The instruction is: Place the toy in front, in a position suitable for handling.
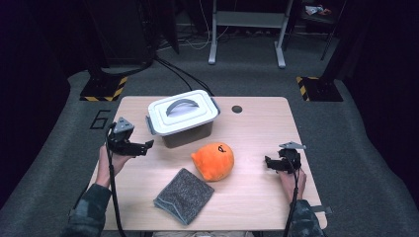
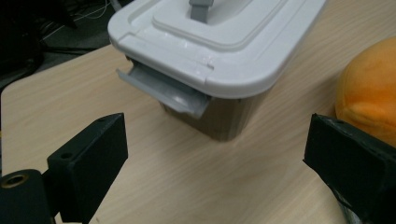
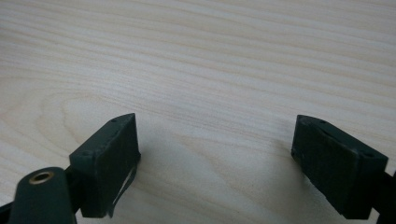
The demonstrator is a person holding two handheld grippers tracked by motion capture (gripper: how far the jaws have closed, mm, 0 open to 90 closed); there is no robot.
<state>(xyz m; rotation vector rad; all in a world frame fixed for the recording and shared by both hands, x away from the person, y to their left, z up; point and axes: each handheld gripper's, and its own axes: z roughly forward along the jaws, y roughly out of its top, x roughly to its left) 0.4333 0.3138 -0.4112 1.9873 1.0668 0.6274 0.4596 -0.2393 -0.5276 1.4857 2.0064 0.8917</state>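
Left gripper point(image 1: 148, 146) and right gripper point(image 1: 268, 162) (both low), jaws wide apart.

sleeves point(image 1: 89, 210): camouflage pattern, green and grey
left gripper point(image 1: 148, 146): black, grey three-cornered plate on top
right gripper point(image 1: 267, 162): black, same grey plate
cables: black, one trailing from each gripper
jaws: blocky black pads, small screw holes

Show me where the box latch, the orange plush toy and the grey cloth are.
box latch point(image 2: 163, 91), left gripper view, flap middle
orange plush toy point(image 1: 213, 161), high view, body middle
grey cloth point(image 1: 184, 195), high view, centre
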